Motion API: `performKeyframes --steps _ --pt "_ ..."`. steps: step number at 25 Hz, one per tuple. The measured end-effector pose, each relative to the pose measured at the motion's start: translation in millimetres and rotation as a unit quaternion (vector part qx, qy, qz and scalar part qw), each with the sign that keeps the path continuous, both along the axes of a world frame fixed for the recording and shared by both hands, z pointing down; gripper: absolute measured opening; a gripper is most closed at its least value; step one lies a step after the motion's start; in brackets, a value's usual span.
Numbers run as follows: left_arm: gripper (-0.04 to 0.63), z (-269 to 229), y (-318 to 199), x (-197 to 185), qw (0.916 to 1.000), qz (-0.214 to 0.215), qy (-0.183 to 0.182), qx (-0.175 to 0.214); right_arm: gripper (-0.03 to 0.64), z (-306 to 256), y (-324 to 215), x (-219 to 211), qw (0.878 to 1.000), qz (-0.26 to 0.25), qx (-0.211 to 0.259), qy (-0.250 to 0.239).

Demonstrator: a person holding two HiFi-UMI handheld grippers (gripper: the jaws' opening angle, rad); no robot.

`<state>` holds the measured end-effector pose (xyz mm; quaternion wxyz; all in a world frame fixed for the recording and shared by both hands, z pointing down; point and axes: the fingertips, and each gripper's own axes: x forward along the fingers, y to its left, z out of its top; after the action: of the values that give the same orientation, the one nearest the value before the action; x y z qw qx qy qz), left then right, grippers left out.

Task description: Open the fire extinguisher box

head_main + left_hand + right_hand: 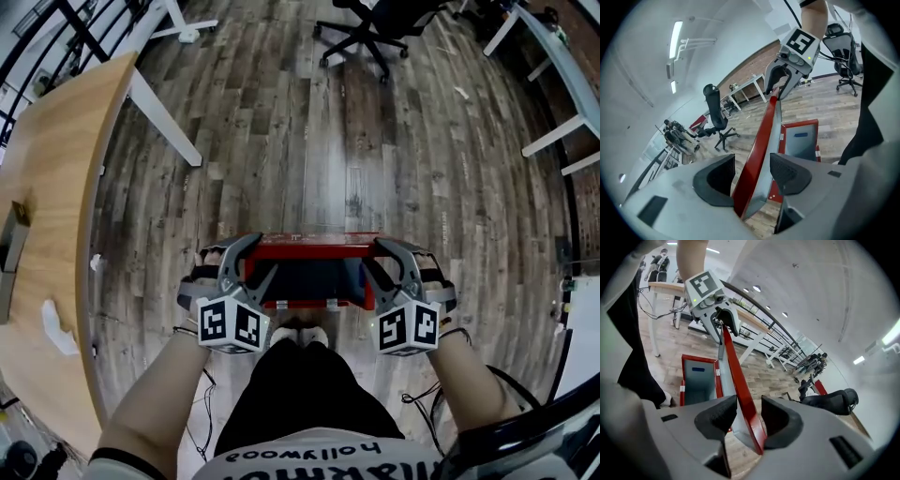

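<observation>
Red sheet-metal lid (765,133) of the fire extinguisher box (801,146) stands raised on edge in front of you, held between your two grippers, one at each end. The box itself lies open on the wood-plank floor (375,169) just ahead of your white shoes (300,335), its red rim framing a grey inside. Your left gripper (752,160) has its dark padded fingers (792,173) set narrowly on the lid's left end, with the panel running straight between them: the red outer face is against one pad and the grey inner face against the other. Your right gripper (749,402) grips the opposite end the same way, its pads closed onto the thin red edge. From the head view, both grippers angle downward and inward, their marker cubes nearest your body, and your bare forearms reach out on either side of your dark trousers. A light wooden desk (47,206) curves along your left, and a black office chair (375,28) stands well apart across the room.
</observation>
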<state>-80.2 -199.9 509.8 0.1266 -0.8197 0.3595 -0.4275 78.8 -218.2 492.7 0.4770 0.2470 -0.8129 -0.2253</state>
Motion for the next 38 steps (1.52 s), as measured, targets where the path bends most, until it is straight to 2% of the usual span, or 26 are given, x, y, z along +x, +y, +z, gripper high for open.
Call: performKeyframes --steps 3,7,10,16,19,24,30,38 --pt "0.235 -2 -19 -4 0.9998 0.005 -0.009 0.015 0.124 -2 -18 -6 1.0 0.015 -0.008 -0.008" --pt "0.225 -2 -52 -9 0.9997 -0.001 -0.01 0.021 0.118 -2 -49 -9 1.0 0.029 -0.004 -0.01" --pt "0.204 3 -69 -12 0.9999 0.006 -0.011 0.008 0.109 4 -68 -12 1.0 0.03 -0.006 0.0" --pt "0.199 9 -99 -16 0.9992 -0.006 0.018 -0.036 0.096 11 -99 -15 0.999 0.033 -0.016 0.0" --pt "0.199 15 -113 -17 0.999 -0.006 0.014 -0.043 0.094 16 -113 -16 0.999 0.035 -0.011 -0.003" --pt "0.199 26 -129 -20 0.9995 0.0 0.0 -0.032 0.094 24 -132 -20 0.999 0.043 -0.001 -0.014" --pt "0.199 37 -144 -23 0.9995 0.023 -0.022 0.003 0.094 34 -152 -24 0.998 0.057 -0.004 -0.025" --pt "0.201 55 -160 -25 0.9985 0.038 -0.018 -0.034 0.095 51 -174 -27 0.997 0.062 -0.018 -0.031"
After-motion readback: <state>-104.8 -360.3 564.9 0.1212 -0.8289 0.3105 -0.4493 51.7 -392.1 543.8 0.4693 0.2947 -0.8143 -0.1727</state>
